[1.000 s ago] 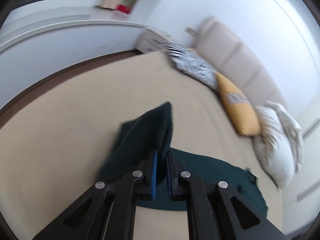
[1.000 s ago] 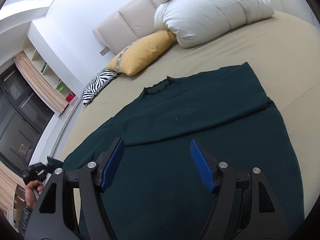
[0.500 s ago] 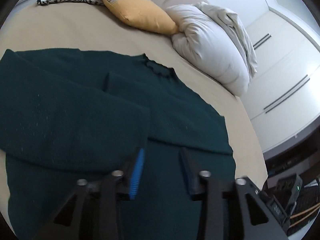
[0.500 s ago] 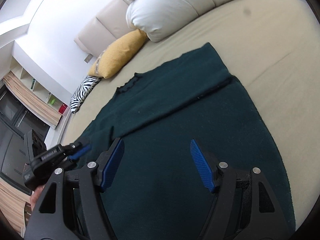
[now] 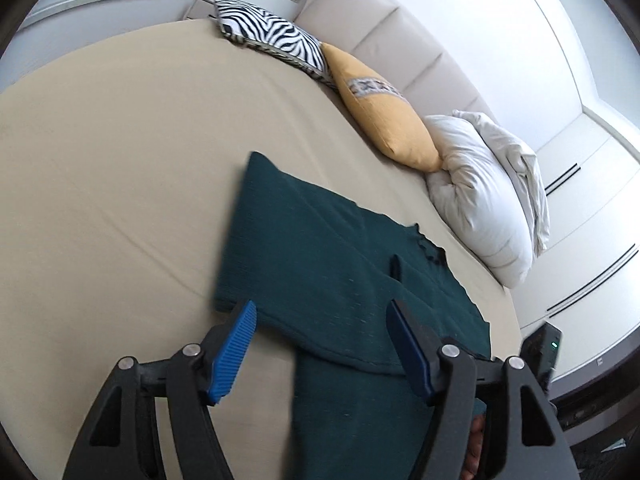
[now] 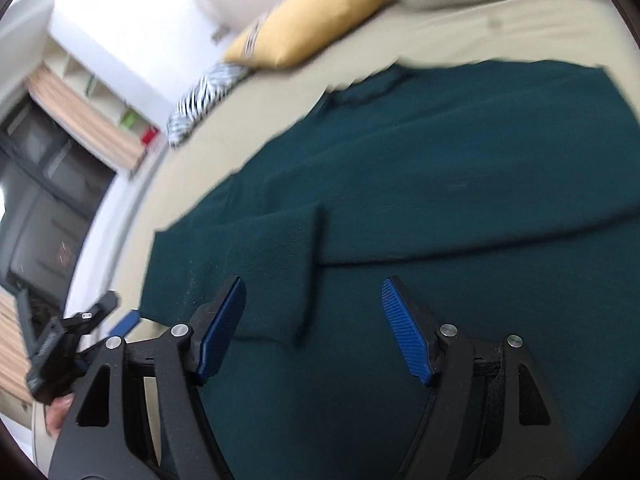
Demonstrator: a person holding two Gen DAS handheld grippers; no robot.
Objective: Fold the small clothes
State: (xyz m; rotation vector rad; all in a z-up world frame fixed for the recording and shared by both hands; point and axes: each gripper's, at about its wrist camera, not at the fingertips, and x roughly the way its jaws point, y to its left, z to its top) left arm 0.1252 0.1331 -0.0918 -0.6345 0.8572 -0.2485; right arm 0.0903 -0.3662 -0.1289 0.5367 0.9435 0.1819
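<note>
Now the dark green sweater lies flat on the beige bed, with one sleeve folded in across its body so that the cuff ends near the middle. Seen from the left wrist, the left gripper hovers over the garment's lower part, its blue pads spread wide; its jaws have just been opening, and nothing is pinched between them, the cloth lying below. From the right wrist, the right gripper is likewise spread, with only the sweater's surface beneath the gap and no fabric caught. In that view the left gripper shows at 8 o'clock, at the garment's edge, with part of a hand under it; the picture is blurred there. Along the headboard, toward 12 to 2 o'clock in the left view, a zebra-striped cushion, a yellow cushion and a white pillow sit in a row, well apart from the sweater's collar.
</note>
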